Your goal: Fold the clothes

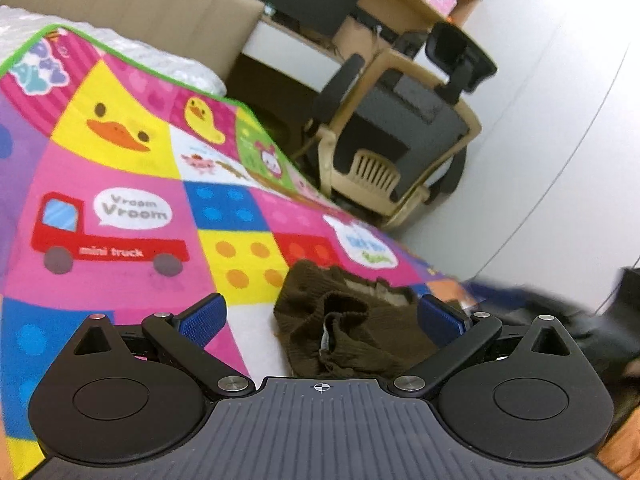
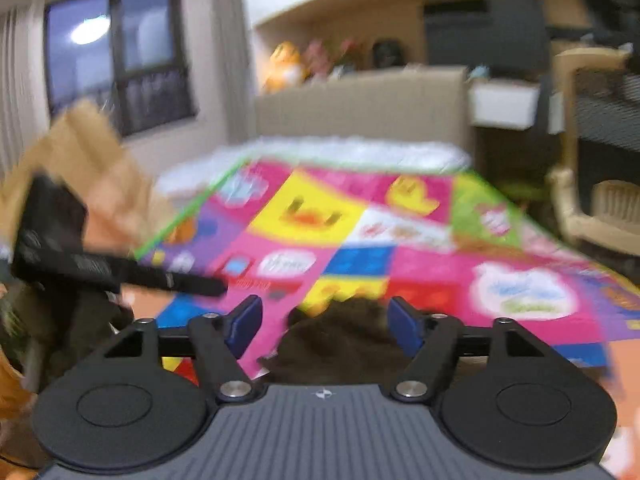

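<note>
— Lying crumpled on the bright patchwork play mat, the dark brown ribbed knit garment sits near the mat's front edge, bunched into a heap with a pale label showing in its folds.

— Where is the left gripper?

— Just above the garment. Its jaws stand wide apart, the blue pads on either side, and the heap shows between them. Nothing is gripped; the right-hand pad overlaps the cloth's edge in the left wrist view, but I cannot tell whether it touches.

— And the right gripper?

— Also spread open, holding nothing. The right wrist view is badly blurred, yet the same brown heap shows low between its blue pads, on the mat.

— What is that at the left of the right wrist view?

— A dark, long shape with a tan blur behind it; too smeared to name for certain.

— What is the mat spread on?

— A bed with a beige padded headboard and white bedding at the far end. Beyond the mat's right edge stands a black office chair with a cream frame, with a wooden desk behind it.
</note>
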The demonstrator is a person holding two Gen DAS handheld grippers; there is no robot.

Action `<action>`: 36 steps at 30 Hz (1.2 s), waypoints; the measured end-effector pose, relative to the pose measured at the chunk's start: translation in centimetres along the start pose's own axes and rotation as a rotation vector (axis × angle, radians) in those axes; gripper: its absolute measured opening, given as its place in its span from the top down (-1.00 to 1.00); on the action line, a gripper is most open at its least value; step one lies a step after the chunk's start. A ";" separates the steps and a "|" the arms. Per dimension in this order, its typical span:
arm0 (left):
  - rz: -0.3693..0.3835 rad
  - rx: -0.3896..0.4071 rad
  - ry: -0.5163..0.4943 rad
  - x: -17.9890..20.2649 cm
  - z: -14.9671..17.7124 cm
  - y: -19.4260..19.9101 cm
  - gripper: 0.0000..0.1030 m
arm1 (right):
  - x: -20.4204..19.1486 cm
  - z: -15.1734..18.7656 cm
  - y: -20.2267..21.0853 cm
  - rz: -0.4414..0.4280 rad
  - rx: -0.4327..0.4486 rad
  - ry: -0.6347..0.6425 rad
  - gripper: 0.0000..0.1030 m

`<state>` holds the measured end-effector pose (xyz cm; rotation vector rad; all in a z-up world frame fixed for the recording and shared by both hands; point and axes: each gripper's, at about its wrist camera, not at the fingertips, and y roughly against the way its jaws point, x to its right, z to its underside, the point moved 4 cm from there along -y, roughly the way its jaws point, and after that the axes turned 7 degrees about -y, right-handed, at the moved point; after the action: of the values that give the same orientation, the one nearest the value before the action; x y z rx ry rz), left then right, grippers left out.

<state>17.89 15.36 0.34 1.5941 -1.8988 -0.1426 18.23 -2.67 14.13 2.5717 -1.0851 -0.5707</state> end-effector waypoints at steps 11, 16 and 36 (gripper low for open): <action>-0.244 -0.215 -0.269 0.8 2.4 -7.5 -1.00 | 11.4 9.5 2.5 0.584 -0.220 0.144 -0.39; -0.242 -0.175 -0.218 -1.2 -1.3 -6.2 -1.00 | 13.4 5.9 4.2 0.510 -0.155 -0.003 -0.39; 0.047 -0.158 -0.065 1.6 -2.2 -10.2 0.69 | 14.0 3.3 1.3 0.317 -0.132 -0.289 0.86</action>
<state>27.59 12.01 -2.12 1.4542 -1.9218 -0.3200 24.88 -14.13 8.34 2.1885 -1.4581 -0.9140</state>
